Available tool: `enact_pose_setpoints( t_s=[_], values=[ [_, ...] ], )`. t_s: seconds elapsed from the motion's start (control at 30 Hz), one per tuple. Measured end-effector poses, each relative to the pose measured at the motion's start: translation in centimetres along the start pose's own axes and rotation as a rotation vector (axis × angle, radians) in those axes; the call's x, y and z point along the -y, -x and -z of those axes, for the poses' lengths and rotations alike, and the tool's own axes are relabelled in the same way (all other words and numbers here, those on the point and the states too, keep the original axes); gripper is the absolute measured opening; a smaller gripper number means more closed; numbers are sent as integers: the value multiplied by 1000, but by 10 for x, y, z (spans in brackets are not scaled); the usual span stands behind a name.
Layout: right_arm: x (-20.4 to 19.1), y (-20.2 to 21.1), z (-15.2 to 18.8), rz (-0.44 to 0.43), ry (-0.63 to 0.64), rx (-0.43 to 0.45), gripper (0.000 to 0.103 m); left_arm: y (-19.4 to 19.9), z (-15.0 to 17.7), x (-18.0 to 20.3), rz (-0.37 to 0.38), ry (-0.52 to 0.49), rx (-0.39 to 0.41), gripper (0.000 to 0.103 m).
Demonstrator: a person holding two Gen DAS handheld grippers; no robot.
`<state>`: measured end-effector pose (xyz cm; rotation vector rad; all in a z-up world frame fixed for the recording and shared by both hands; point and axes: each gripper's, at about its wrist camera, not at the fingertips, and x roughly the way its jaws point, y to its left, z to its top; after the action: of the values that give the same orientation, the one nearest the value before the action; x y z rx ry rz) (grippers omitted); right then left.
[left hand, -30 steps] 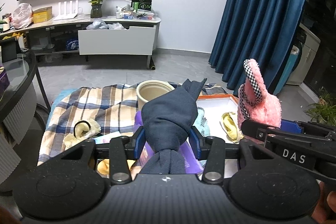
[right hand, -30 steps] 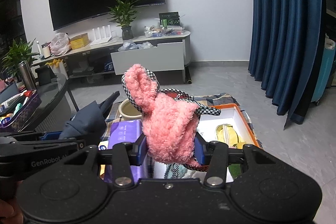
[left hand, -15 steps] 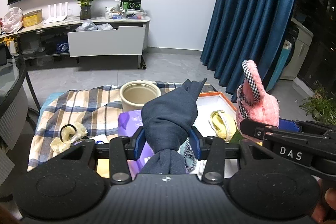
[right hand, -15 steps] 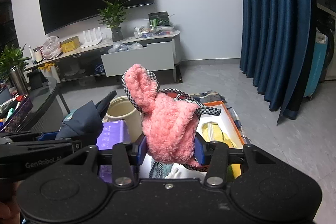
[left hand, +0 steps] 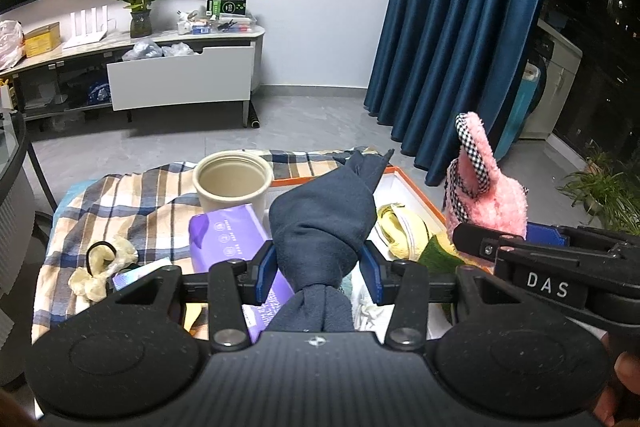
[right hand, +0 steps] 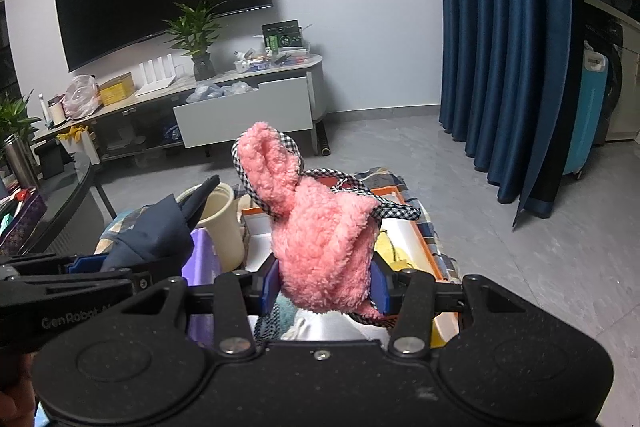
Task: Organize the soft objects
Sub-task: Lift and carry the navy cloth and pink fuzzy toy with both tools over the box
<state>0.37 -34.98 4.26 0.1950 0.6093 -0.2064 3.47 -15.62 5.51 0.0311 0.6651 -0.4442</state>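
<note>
My left gripper (left hand: 318, 271) is shut on a knotted navy cloth (left hand: 324, 219) and holds it above the table. My right gripper (right hand: 326, 285) is shut on a fluffy pink bag with checked trim (right hand: 320, 231); it also shows in the left wrist view (left hand: 488, 195). Below lies a white box with an orange rim (left hand: 416, 187), holding a yellow soft item (left hand: 400, 227). A cream scrunchie (left hand: 102, 267) lies on the checked tablecloth (left hand: 132, 203) at the left.
A cream pot (left hand: 232, 183) and a purple pack (left hand: 236, 235) stand left of the box. A dark glass table (right hand: 68, 187) is at the far left. A TV cabinet (left hand: 160, 75) and blue curtains (left hand: 460, 27) stand beyond the floor.
Both grippers have shifted to the right over the table, each still holding its item; the white box now sits more directly under them.
</note>
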Motion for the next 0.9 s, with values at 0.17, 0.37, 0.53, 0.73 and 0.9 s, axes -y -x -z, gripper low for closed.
enact_pose_setpoints(
  t_s=[0.17,0.37,0.53,0.73,0.9],
  values=[
    [6,-1,1,8,-6,-4,55,-4,0,4,13,-8,-7,45],
    [12,-5,0,17,-14,-8,56,-10,0,8,27,-18,-19,45],
    [15,-9,-1,28,-17,-12,56,-15,1,13,33,-25,-30,45],
    [23,-16,-3,37,-25,-17,56,-21,2,18,42,-35,-39,45],
    [22,-23,-5,40,-22,-21,56,-27,0,21,51,-38,-47,45]
  ],
)
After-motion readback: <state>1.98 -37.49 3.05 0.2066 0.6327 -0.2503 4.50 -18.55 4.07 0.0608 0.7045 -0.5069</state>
